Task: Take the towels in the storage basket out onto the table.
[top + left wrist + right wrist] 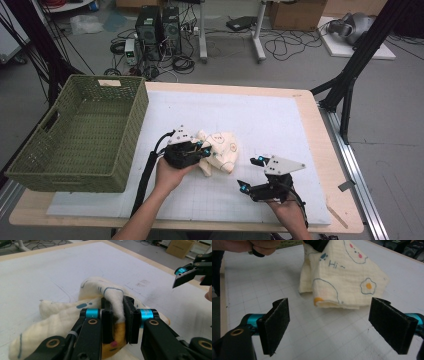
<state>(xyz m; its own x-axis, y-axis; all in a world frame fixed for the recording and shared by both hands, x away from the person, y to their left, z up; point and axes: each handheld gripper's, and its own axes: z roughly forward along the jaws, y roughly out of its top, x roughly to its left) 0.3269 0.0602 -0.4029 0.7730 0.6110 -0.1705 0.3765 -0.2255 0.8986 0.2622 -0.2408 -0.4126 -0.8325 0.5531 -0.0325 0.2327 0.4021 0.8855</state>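
1. The left gripper (117, 315) has its jaws pinched tight on a raised fold of the cloth (75, 312).
2. The right gripper (329, 325) hangs wide open, just short of the cloth's near edge.
3. The cloth lies mid-mat (280, 120), right of the basket (75, 165).
4. Looks like a lift toward the basket; next, raise it cleanly.

High view: fixed above the near edge of the worktop (300, 107), facing forward and down; basket (80, 135) at 9 o'clock, floor cables at 12. Left gripper view: rides the left hand-held gripper (117, 315), very close on the cloth (62, 315), with the other gripper at 2 o'clock. Right gripper view: rides the right hand-held gripper (337, 325), low over the mat, cloth (342, 277) near at 12. All three share the cloth.
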